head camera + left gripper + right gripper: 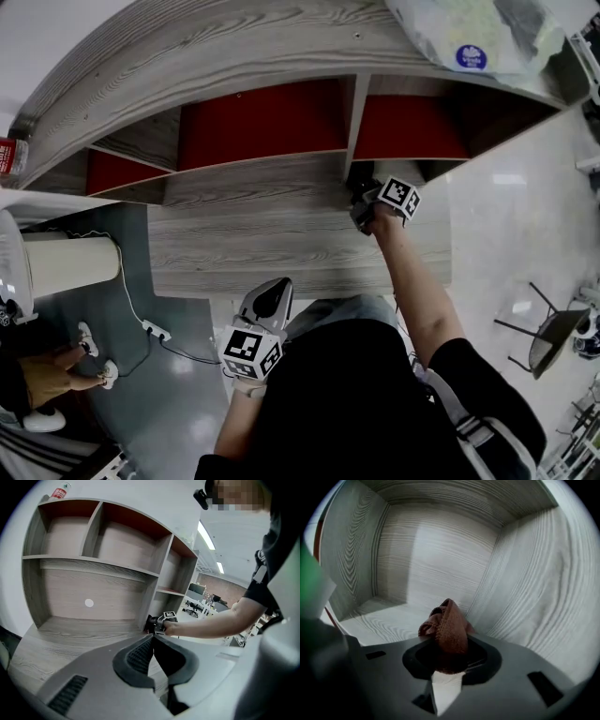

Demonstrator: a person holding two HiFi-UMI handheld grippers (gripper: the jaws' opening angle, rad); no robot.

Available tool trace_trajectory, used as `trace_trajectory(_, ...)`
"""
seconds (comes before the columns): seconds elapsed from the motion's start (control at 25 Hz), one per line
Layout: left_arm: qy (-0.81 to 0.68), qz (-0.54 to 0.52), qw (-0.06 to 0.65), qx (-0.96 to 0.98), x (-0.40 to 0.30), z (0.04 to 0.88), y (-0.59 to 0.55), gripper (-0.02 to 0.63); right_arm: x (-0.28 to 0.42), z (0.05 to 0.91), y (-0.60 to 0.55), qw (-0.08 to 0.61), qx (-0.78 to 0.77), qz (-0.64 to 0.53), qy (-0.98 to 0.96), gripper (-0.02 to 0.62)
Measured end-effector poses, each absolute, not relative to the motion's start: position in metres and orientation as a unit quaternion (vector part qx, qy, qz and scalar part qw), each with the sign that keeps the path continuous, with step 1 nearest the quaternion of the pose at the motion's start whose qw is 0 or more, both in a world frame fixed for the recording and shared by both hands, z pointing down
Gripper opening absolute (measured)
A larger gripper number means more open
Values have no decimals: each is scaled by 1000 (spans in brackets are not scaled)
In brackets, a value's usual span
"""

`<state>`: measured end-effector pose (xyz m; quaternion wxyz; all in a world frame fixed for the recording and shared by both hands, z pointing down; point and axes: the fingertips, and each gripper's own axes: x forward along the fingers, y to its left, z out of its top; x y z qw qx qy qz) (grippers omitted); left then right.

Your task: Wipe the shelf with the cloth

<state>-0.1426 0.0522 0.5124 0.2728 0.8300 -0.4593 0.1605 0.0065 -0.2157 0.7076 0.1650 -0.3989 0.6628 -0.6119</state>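
Right arm — stretching forward from the shoulder, forearm bare, hand bearing the right gripper [362, 202] at the mouth of a lower compartment on the right of the shelf [253, 187], just beside the upright divider. The gripper is pointing slightly downward into that compartment.

Right gripper jaws: clenching on the cloth [449, 627], a reddish-brown bunch that is sticking up and forward from between the pads. The right gripper view is showing it inside the grey wood-grain compartment [440, 573], above the floor panel and close to the right wall; whether it is touching either surface cannot be told.

Left arm — bending close to the body, holding the left gripper [152, 638] back from the shelf's lower board and tilting it down. Its jaws are pressing together at the tips, with nothing between them.

Shelf, upper row: open compartments with red back panels. A plastic bag [478, 33] is lying on the shelf top at the right end, and a bottle with a red label [58, 491] is standing at the left end.
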Motion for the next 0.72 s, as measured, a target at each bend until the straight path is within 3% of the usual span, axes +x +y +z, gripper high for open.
trace_trajectory(0.24,-455,155,270,834,-131,508,48,8,24,703,-208,167,-413,-598,667,81)
trace_trajectory(0.72,-425,162,267,850,-74,503,35,8,168,715,-207,274,-520,-585,559,81)
